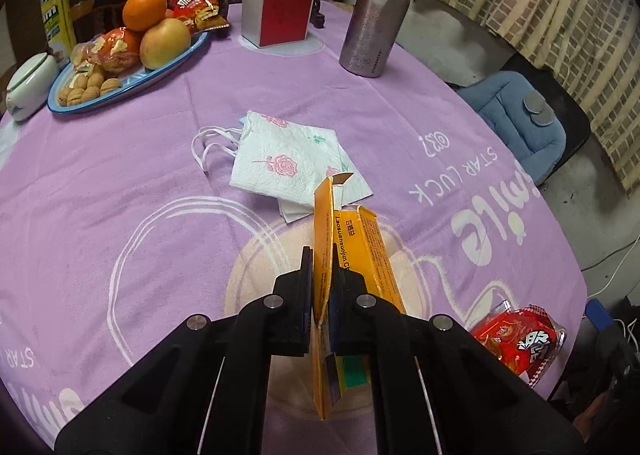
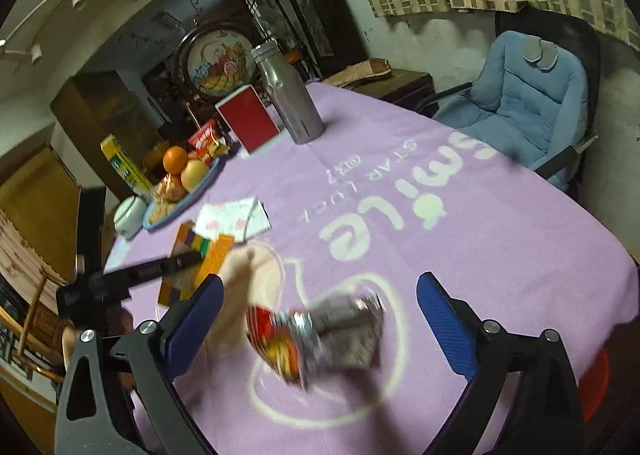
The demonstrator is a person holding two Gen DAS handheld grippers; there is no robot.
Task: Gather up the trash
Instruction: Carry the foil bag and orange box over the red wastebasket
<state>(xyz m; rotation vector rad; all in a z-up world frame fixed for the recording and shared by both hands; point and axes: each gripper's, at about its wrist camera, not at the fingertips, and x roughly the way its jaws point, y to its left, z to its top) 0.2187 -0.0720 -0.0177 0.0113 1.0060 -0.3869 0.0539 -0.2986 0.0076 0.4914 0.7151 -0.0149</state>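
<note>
Pinching the flattened yellow box [image 1: 352,255], the left tool [image 1: 322,267] lifts trash off the surface [image 1: 120,183]. The right tool [image 2: 320,295] gapes empty over a red wrapper [image 2: 312,335].

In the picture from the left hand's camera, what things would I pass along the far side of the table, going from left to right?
White lidded dish → blue tray of fruit and walnuts → red snack packet → red and white box → steel bottle.
</note>
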